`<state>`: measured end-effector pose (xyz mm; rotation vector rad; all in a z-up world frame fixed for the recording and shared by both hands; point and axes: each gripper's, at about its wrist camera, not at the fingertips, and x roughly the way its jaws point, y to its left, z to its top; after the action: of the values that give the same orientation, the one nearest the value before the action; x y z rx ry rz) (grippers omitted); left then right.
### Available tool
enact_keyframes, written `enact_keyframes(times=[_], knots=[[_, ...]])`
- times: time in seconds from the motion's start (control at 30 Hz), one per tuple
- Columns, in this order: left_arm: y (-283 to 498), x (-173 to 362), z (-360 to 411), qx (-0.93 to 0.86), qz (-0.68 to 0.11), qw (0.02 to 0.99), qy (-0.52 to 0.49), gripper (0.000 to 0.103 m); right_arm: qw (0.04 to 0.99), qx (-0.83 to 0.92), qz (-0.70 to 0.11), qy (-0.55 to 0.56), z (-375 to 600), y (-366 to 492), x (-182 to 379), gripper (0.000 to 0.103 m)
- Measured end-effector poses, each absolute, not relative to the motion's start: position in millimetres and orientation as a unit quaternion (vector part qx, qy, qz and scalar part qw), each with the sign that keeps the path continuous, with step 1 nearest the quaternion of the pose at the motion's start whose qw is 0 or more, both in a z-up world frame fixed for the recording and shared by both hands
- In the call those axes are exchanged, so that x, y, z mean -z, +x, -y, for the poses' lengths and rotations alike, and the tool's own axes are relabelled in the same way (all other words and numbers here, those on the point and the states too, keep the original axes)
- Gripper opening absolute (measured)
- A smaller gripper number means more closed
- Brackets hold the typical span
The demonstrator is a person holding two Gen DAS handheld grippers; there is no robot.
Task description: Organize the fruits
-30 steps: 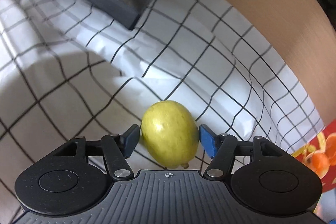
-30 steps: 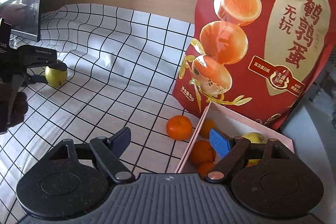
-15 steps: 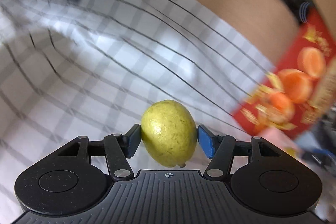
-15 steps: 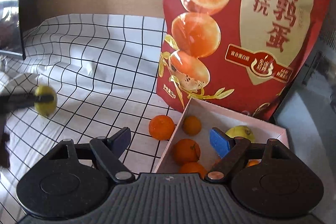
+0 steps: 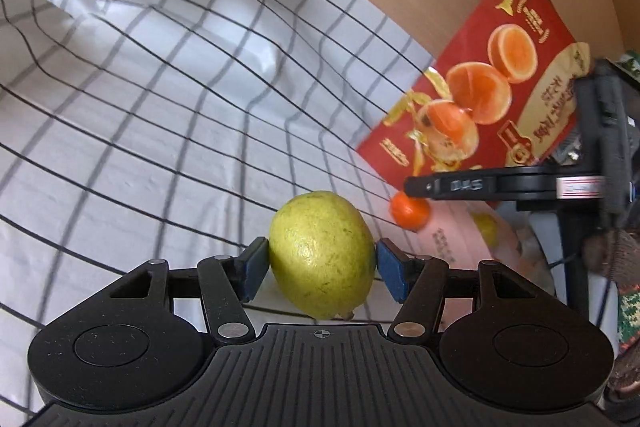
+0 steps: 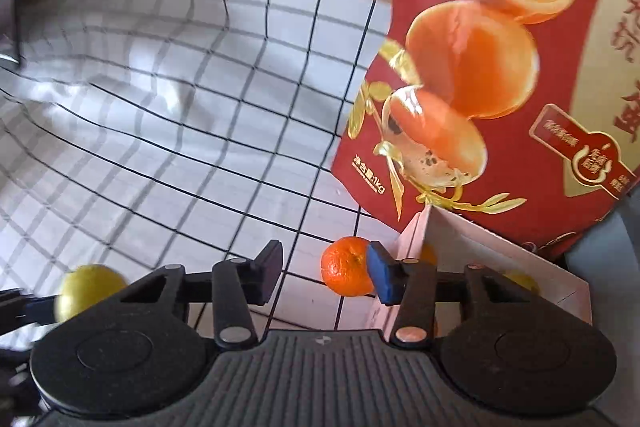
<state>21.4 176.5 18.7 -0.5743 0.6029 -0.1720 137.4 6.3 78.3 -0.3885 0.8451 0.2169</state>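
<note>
Gripping a yellow-green lemon, long axis tilted, left gripper faces pink box at right of frame; right gripper, spread empty, nearer loose tangerine.

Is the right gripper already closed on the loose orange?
No, the right gripper is open, and the loose orange sits on the cloth near its blue pad.

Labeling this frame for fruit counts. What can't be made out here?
- Box contents: right wrist view, hidden by the right hand-held gripper; left wrist view, blurred.
- Mandarin touching the box or not: right wrist view, blue finger pad covers the gap.
- Green lemon underside: left wrist view, hidden behind the left hand-held gripper.
</note>
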Motion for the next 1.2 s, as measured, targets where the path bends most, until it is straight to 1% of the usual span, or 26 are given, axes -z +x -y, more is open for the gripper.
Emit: enact_keyframes(times=[0.3, 0.47, 0.5, 0.67, 0.8, 0.9, 1.07, 1.2], knots=[[17.2, -19.4, -193.2, 0.042, -0.283, 0.912, -0.295, 0.064, 0.859, 0.019, -0.426, -0.285, -62.6, 166.7, -36.3, 0.046], [18.4, -19.6, -189.7, 0.045, -0.286, 0.914, -0.285, 0.064, 0.839, 0.062, -0.422, -0.339, -66.6, 176.8, -10.1, 0.047], [19.3, -19.5, -188.2, 0.045, -0.286, 0.914, -0.283, 0.064, 0.838, 0.065, -0.418, -0.343, -64.4, 177.6, -7.6, 0.045], [19.4, -18.7, -189.4, 0.045, -0.285, 0.914, -0.284, 0.064, 0.843, 0.054, -0.432, -0.316, -50.8, 183.0, -14.8, 0.042], [18.4, -19.0, -191.4, 0.042, -0.284, 0.914, -0.286, 0.064, 0.848, 0.036, -0.421, -0.320, -47.7, 170.9, -18.9, 0.041], [17.8, -19.1, -190.9, 0.043, -0.284, 0.914, -0.286, 0.064, 0.862, -0.018, -0.422, -0.282, -34.7, 151.9, -34.6, 0.041], [17.7, -18.9, -190.3, 0.052, -0.286, 0.912, -0.289, 0.064, 0.872, -0.139, -0.430, -0.191, 10.1, 95.6, -71.1, 0.041], [16.9, -20.4, -184.8, 0.072, -0.285, 0.913, -0.283, 0.064, 0.864, -0.205, -0.425, -0.175, 40.4, 34.6, -85.3, 0.041]])
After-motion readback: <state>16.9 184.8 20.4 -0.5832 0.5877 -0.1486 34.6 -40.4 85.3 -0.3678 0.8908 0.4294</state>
